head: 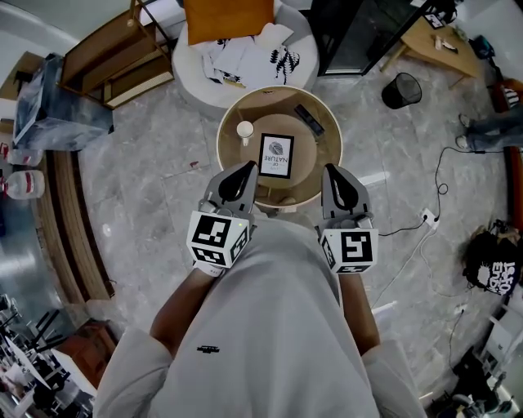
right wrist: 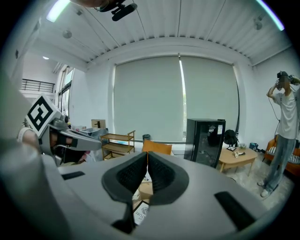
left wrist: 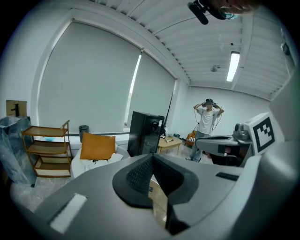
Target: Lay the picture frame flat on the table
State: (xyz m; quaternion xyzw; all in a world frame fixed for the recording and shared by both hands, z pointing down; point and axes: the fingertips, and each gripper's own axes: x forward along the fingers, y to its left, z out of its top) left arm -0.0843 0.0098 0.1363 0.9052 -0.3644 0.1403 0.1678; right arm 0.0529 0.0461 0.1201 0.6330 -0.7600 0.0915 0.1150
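The picture frame (head: 276,155) has a dark rim and a white print. It sits at the middle of the round wooden table (head: 225,151) with its face towards me; whether it lies flat or leans I cannot tell. A corner of the frame (right wrist: 139,213) shows under the right jaws. My left gripper (head: 245,170) hangs over the table's near edge, left of the frame, jaws pressed together and holding nothing. My right gripper (head: 331,171) hangs at the near right, also shut and holding nothing. In their own views the left gripper (left wrist: 151,157) and right gripper (right wrist: 146,153) show closed pads.
A small white round object (head: 245,129) and a dark bar-shaped item (head: 309,119) also lie on the table. Beyond it stands a white seat with an orange cushion (head: 227,18). A wooden shelf (head: 106,57), a black bin (head: 401,90) and a standing person (right wrist: 283,126) are nearby.
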